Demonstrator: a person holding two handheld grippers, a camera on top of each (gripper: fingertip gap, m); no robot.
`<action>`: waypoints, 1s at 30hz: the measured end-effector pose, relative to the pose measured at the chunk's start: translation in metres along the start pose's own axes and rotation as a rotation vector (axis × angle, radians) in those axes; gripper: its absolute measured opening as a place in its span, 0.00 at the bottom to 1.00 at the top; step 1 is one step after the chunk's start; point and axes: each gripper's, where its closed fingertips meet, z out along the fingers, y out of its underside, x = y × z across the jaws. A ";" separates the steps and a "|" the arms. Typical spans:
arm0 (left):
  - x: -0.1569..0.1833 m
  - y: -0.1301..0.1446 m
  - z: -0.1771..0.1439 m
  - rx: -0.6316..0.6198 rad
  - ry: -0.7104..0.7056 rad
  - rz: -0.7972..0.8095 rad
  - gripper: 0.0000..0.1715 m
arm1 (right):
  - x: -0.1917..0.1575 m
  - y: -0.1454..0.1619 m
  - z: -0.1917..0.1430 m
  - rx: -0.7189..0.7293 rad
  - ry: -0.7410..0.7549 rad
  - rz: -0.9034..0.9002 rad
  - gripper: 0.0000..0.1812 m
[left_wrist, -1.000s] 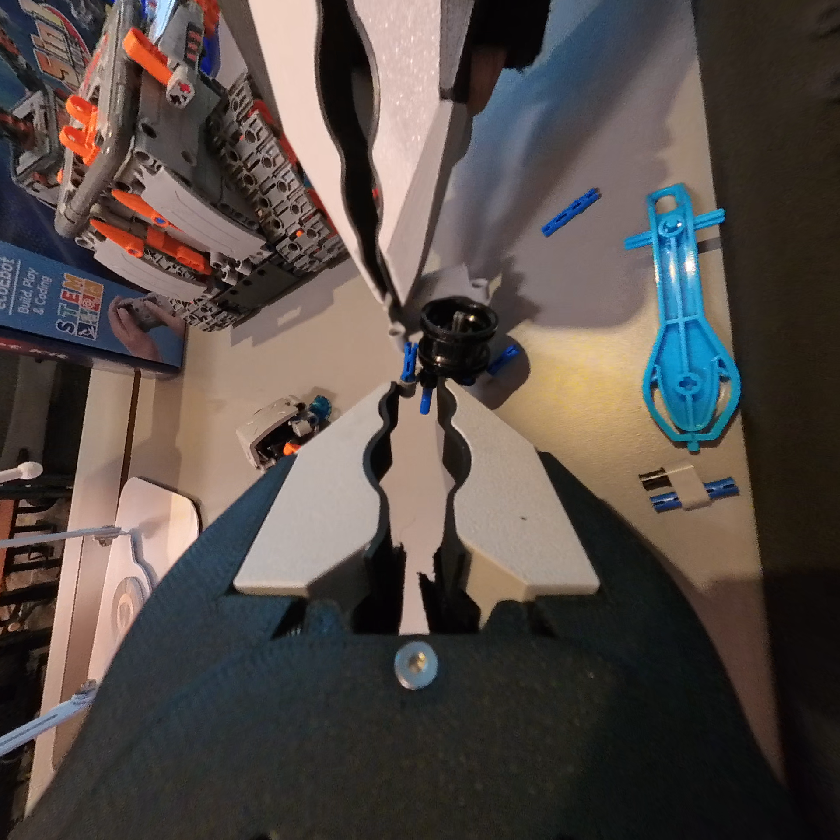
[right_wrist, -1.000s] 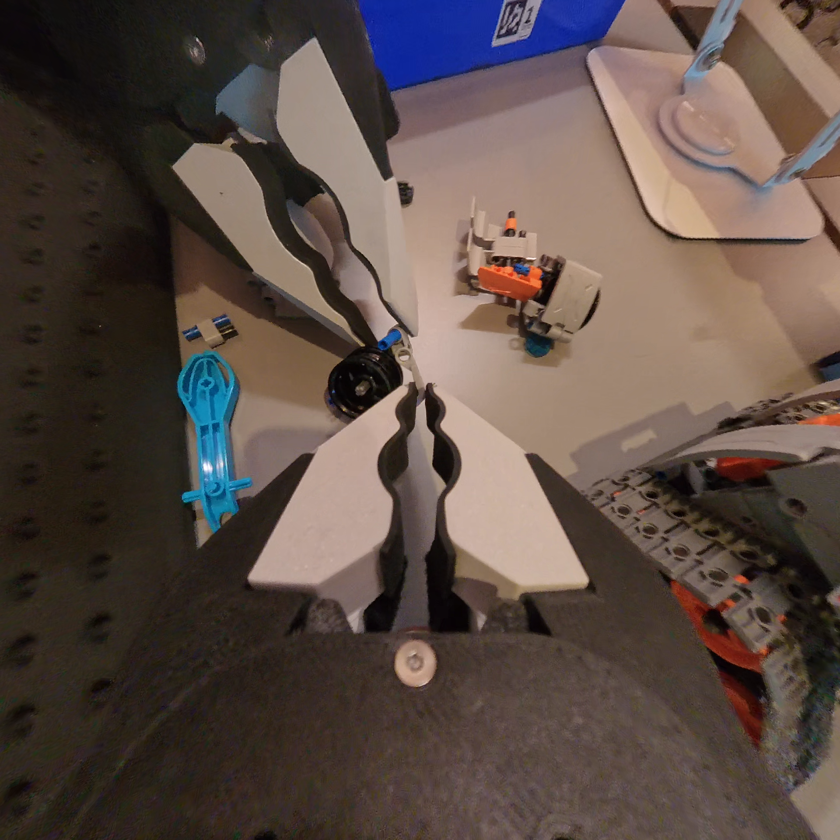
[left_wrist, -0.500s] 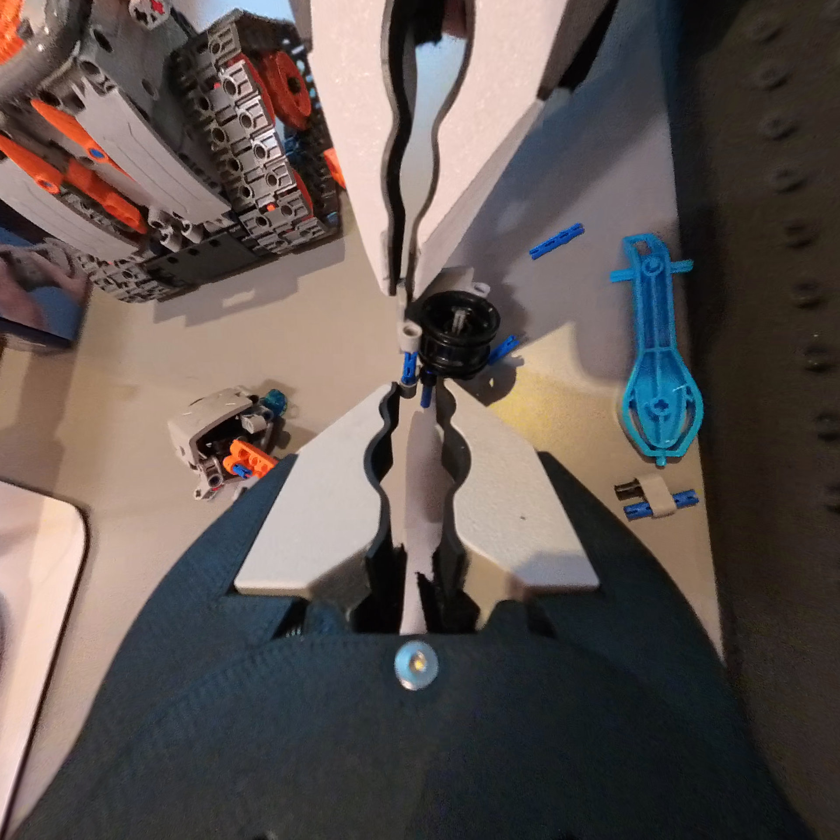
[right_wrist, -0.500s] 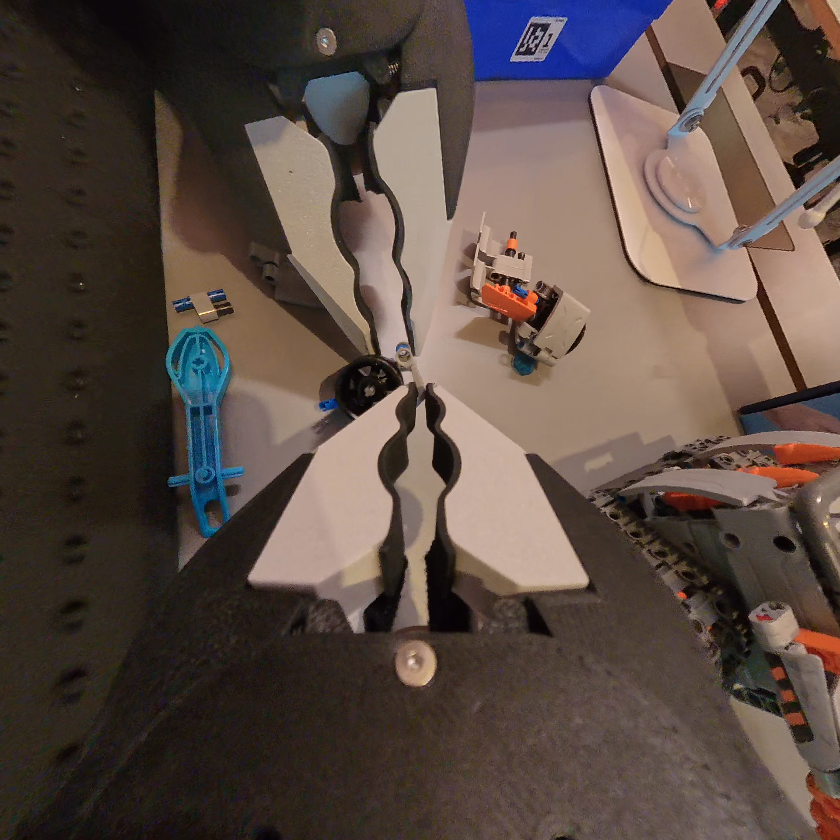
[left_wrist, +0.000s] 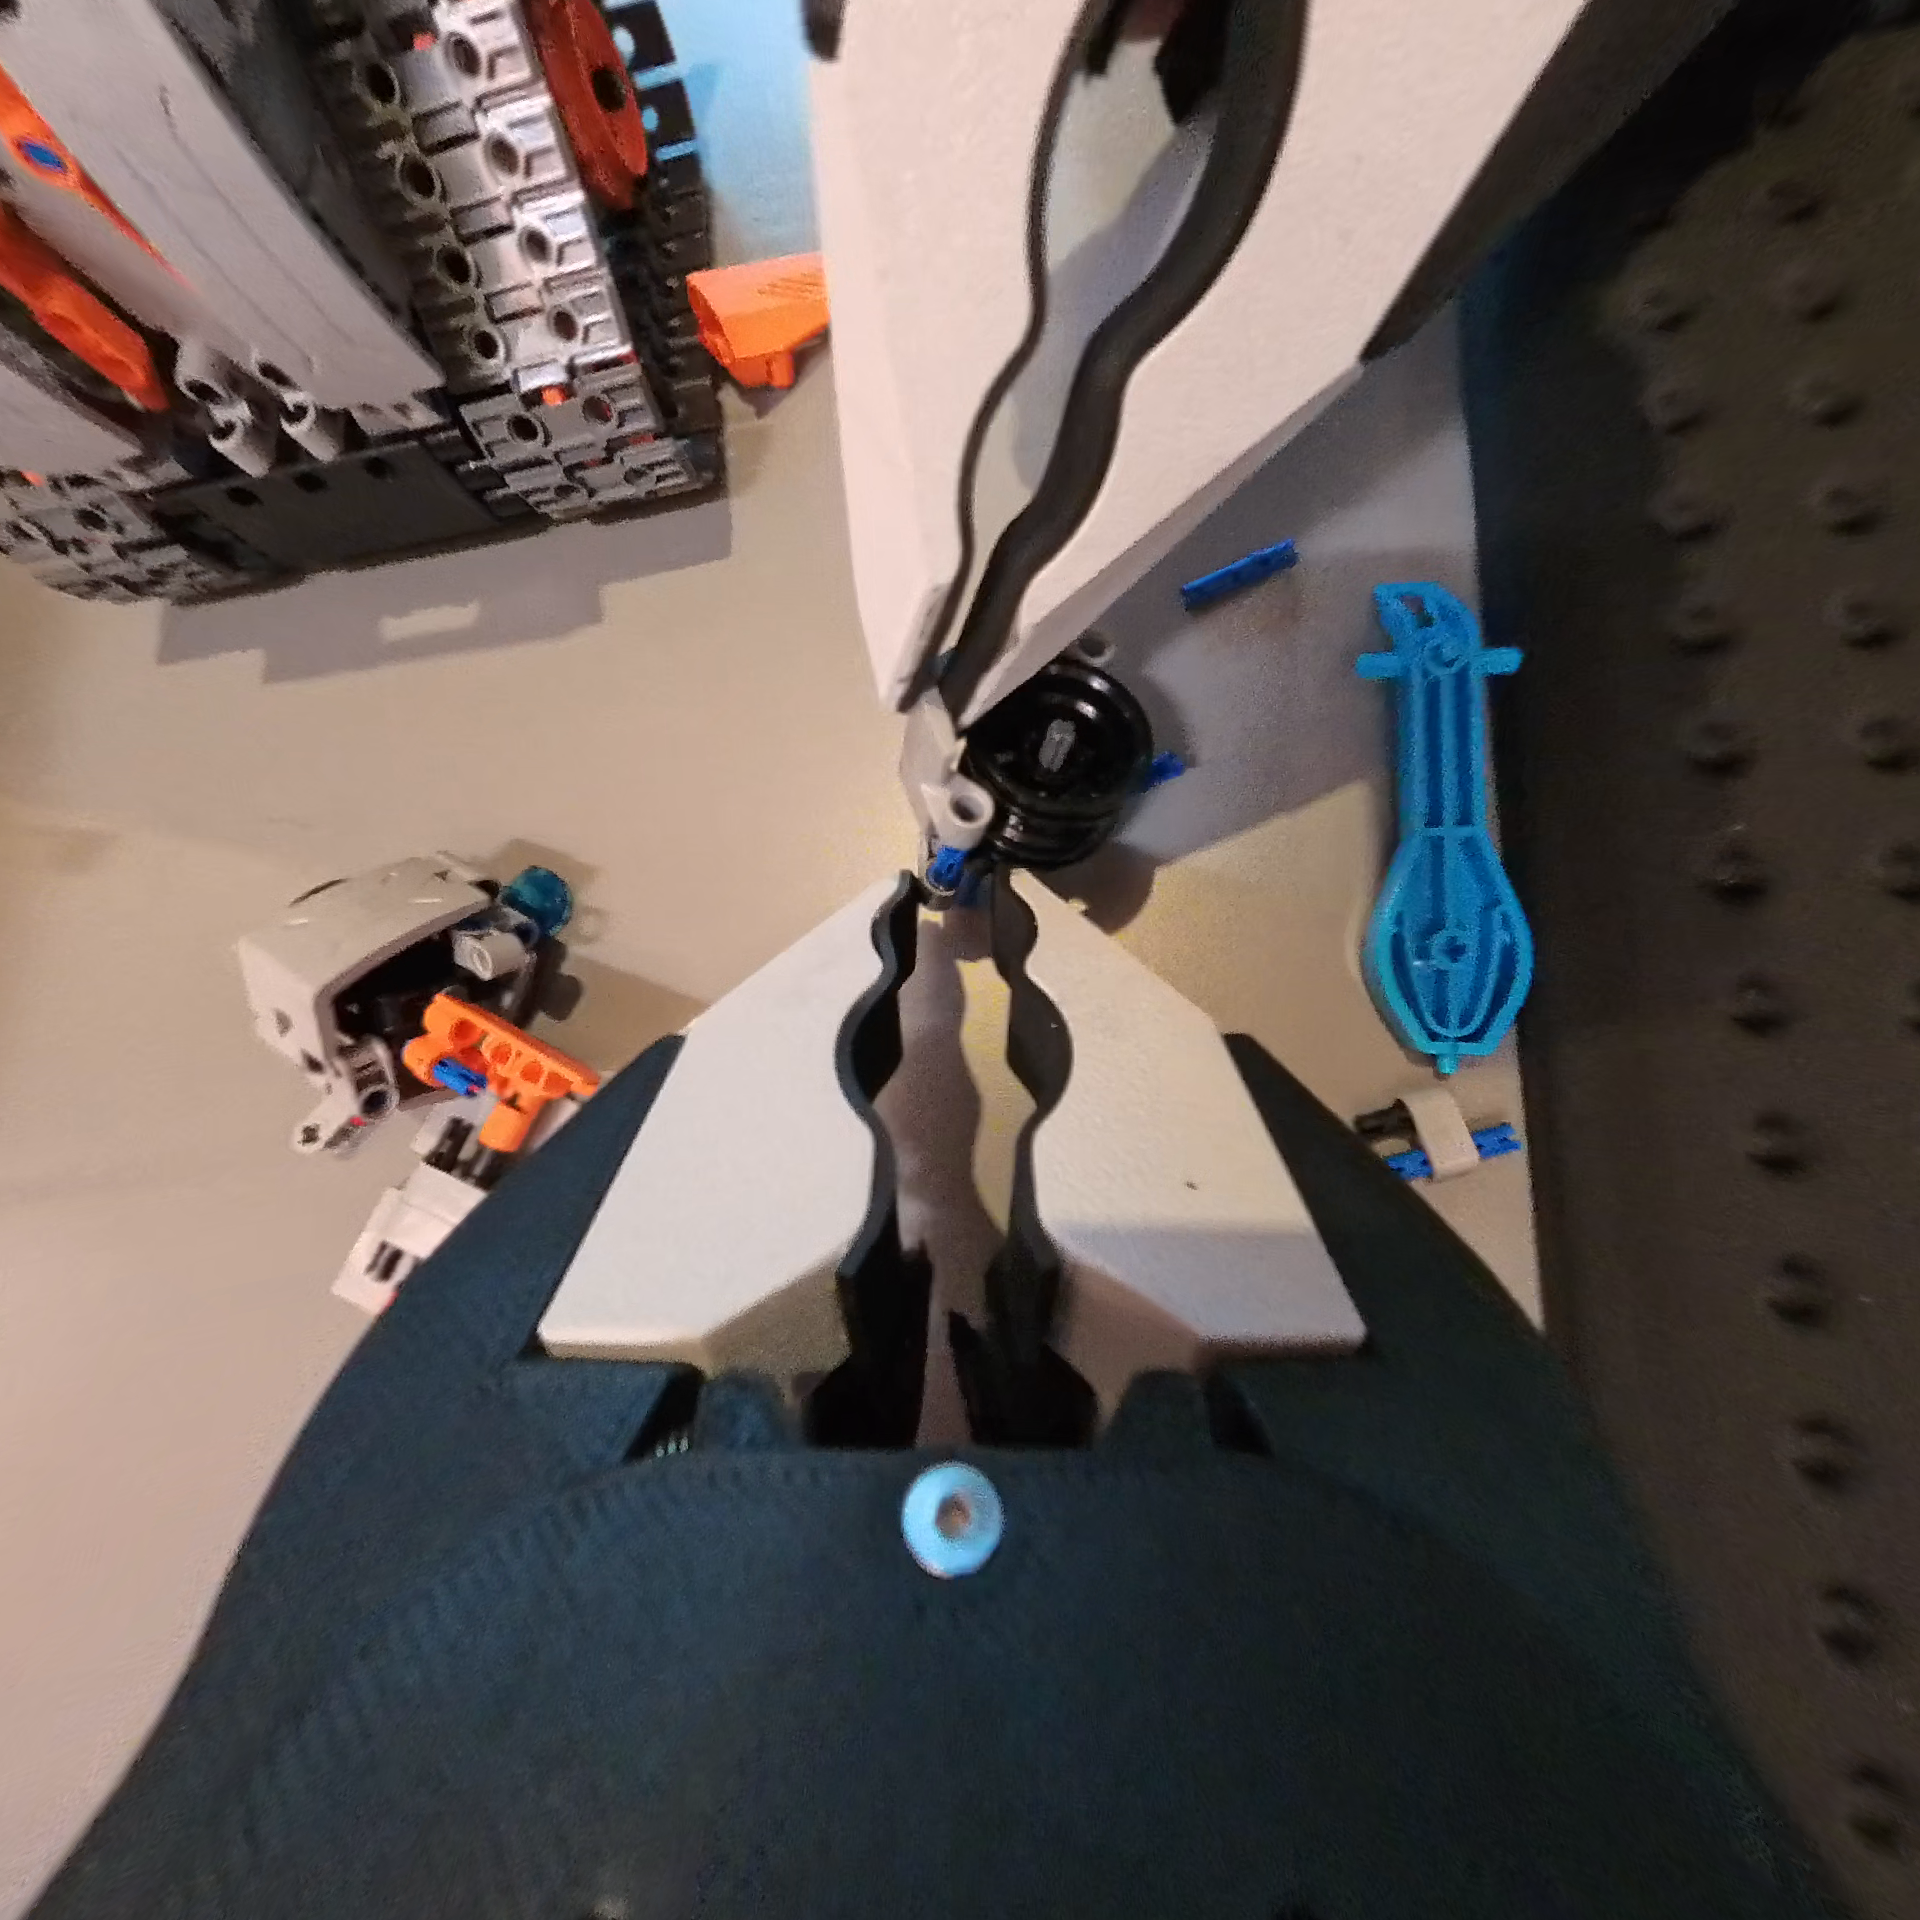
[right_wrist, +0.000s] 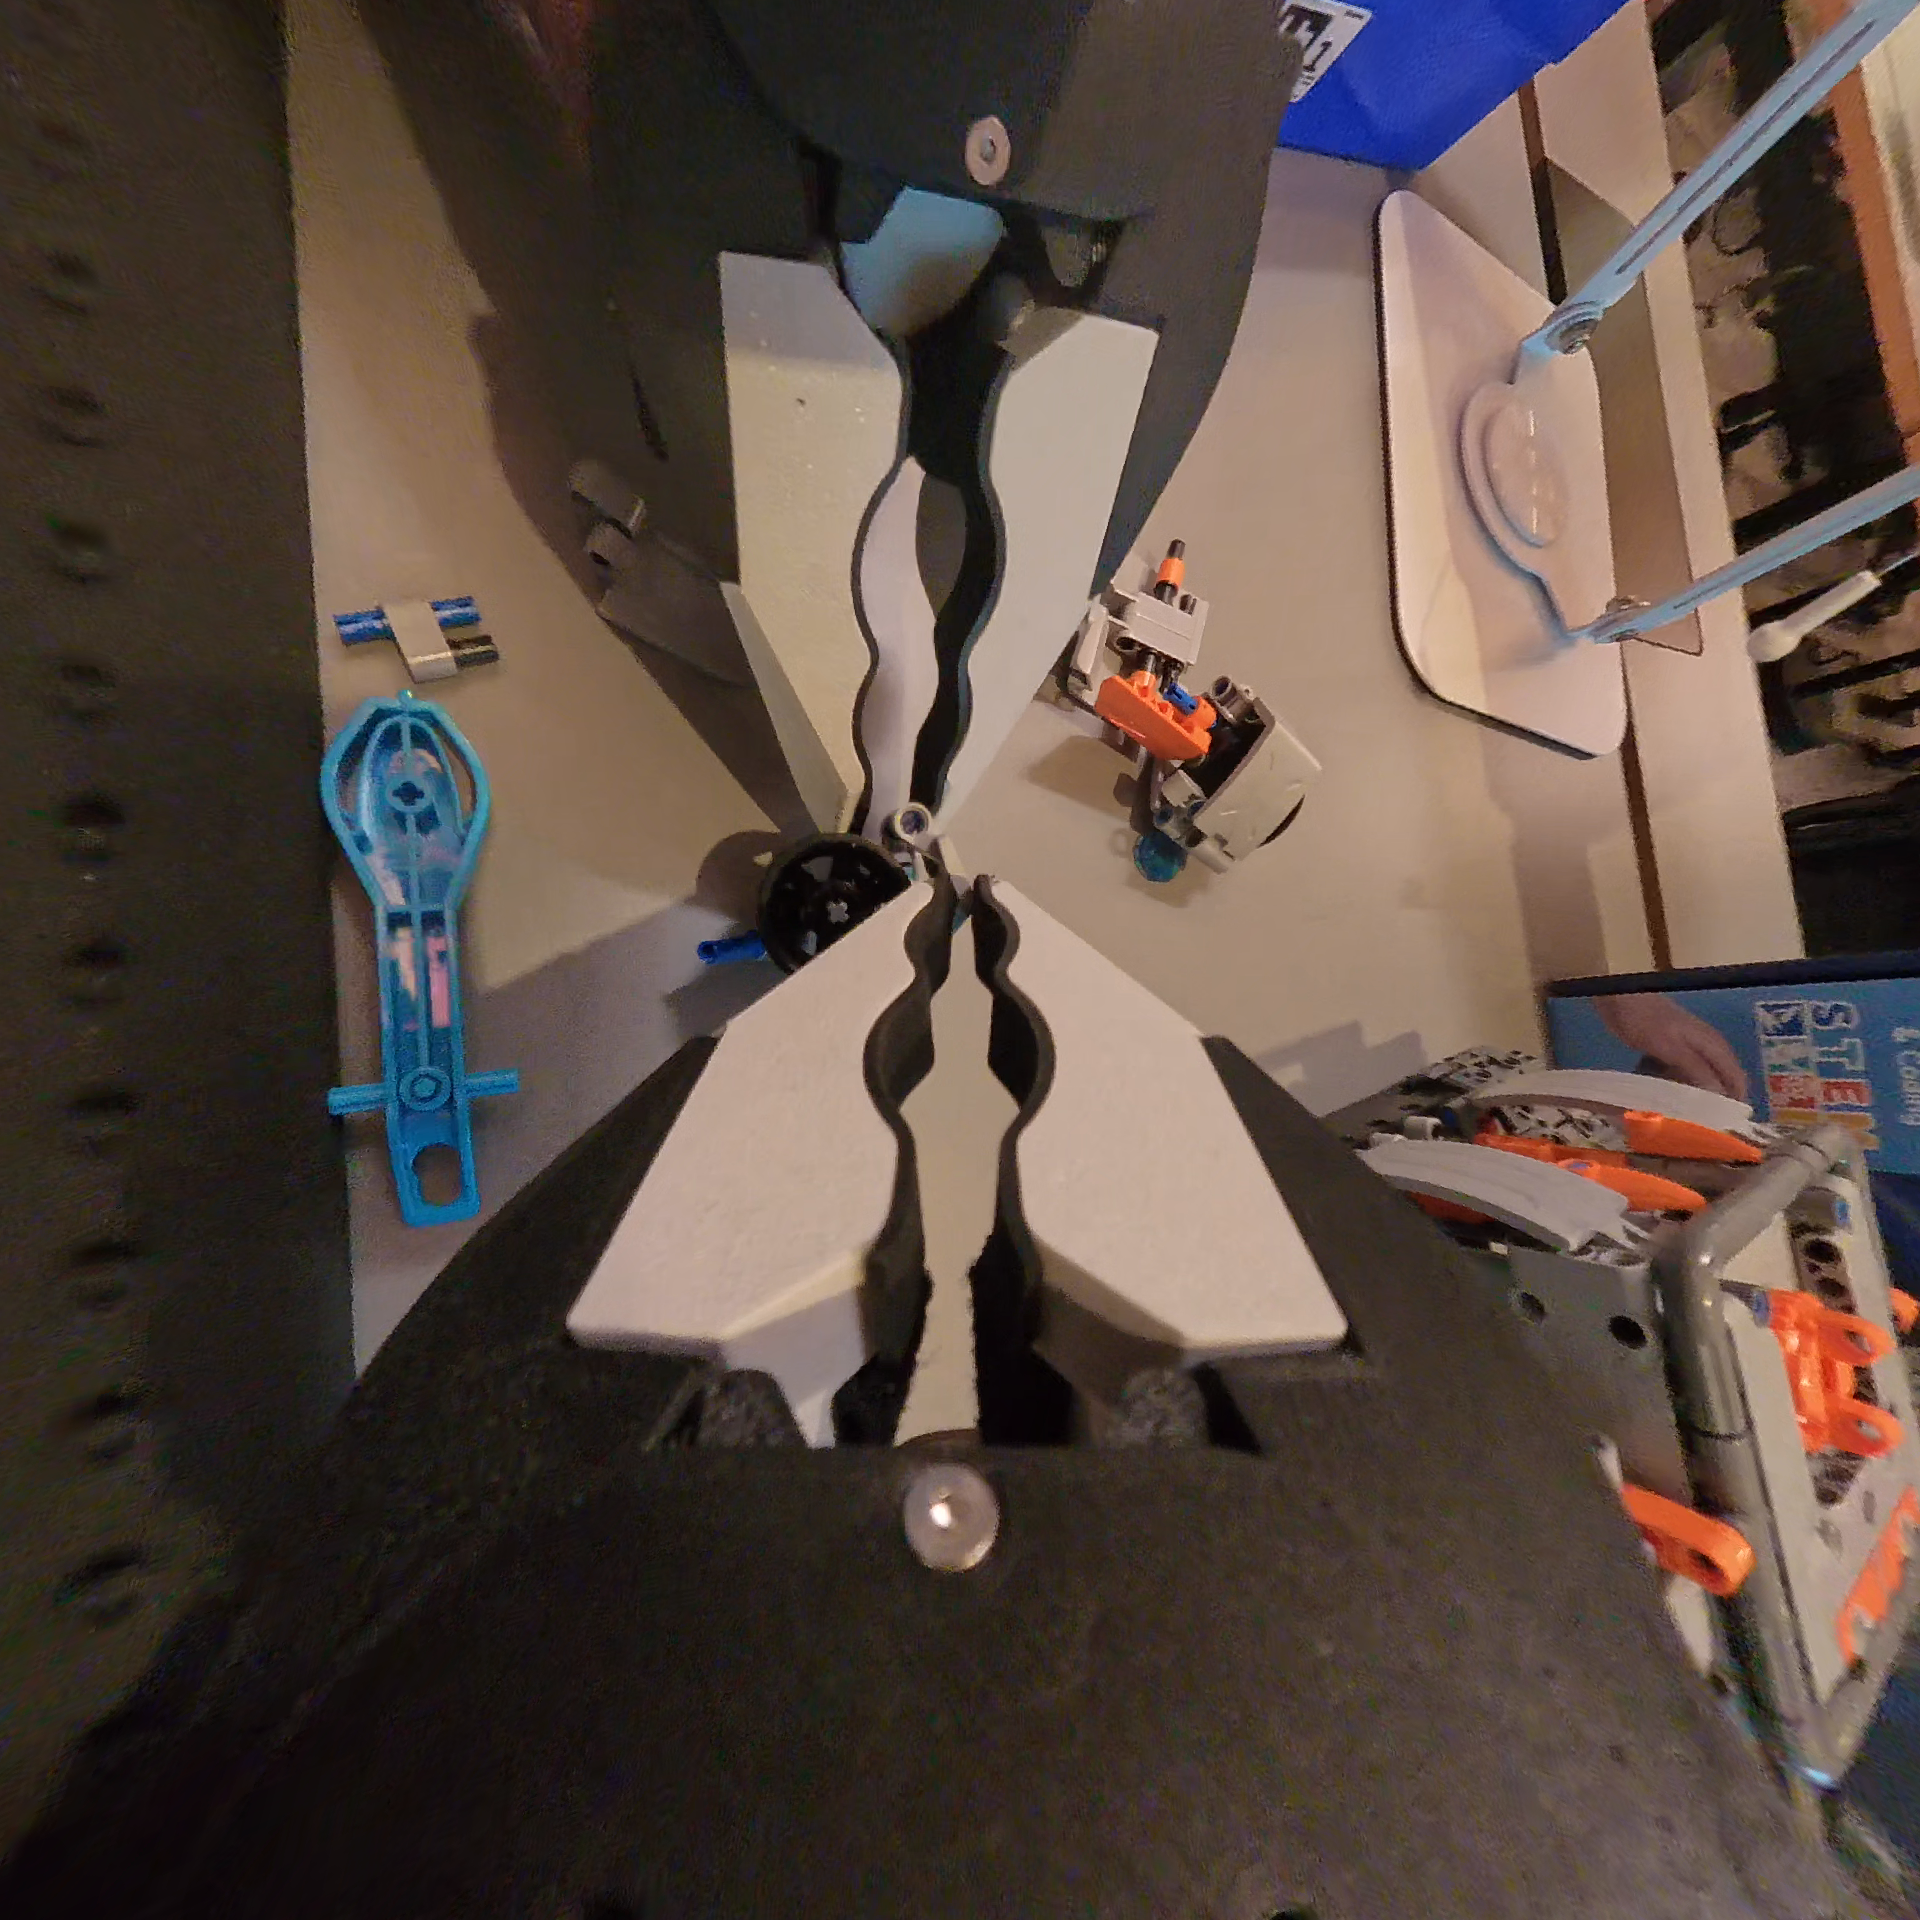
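Observation:
My left gripper (left_wrist: 956, 896) and my right gripper (right_wrist: 961, 891) meet tip to tip just above the table. Between them is a small assembly: a black wheel (left_wrist: 1060, 769), a grey beam (left_wrist: 951, 774) and a blue pin (left_wrist: 945, 868). My left gripper is shut on the blue pin end. My right gripper, coming from the top in the left wrist view (left_wrist: 935, 691), is shut on the grey beam. In the right wrist view the wheel (right_wrist: 831, 906) sits left of my tips, the beam's end (right_wrist: 912, 821) shows at the left gripper's tips (right_wrist: 906, 816), and another blue pin (right_wrist: 727, 945) sticks out.
A blue plastic tool (left_wrist: 1444, 862) (right_wrist: 410, 935), a grey connector with pins (left_wrist: 1439, 1132) (right_wrist: 421, 634) and a blue axle (left_wrist: 1236, 571) lie by a dark perforated panel (right_wrist: 125, 831). A small grey-orange assembly (left_wrist: 416, 997) (right_wrist: 1184, 717), a tracked model (left_wrist: 416, 260) (right_wrist: 1662, 1247) and a white lamp base (right_wrist: 1496, 468) stand nearby.
Both grippers have swung round while staying tip to tip on the wheel assembly. In the right wrist view the left gripper now comes straight from the top instead of the upper left.

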 end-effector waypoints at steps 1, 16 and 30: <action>0.000 0.000 0.000 0.006 0.025 -0.022 0.07 | 0.000 0.000 0.000 0.008 -0.011 0.013 0.00; 0.017 -0.002 -0.002 0.066 0.220 -0.078 0.03 | -0.009 -0.002 -0.003 0.044 -0.044 -0.029 0.00; 0.020 0.000 -0.001 0.065 0.287 -0.124 0.03 | -0.010 0.003 0.000 -0.014 -0.162 -0.106 0.00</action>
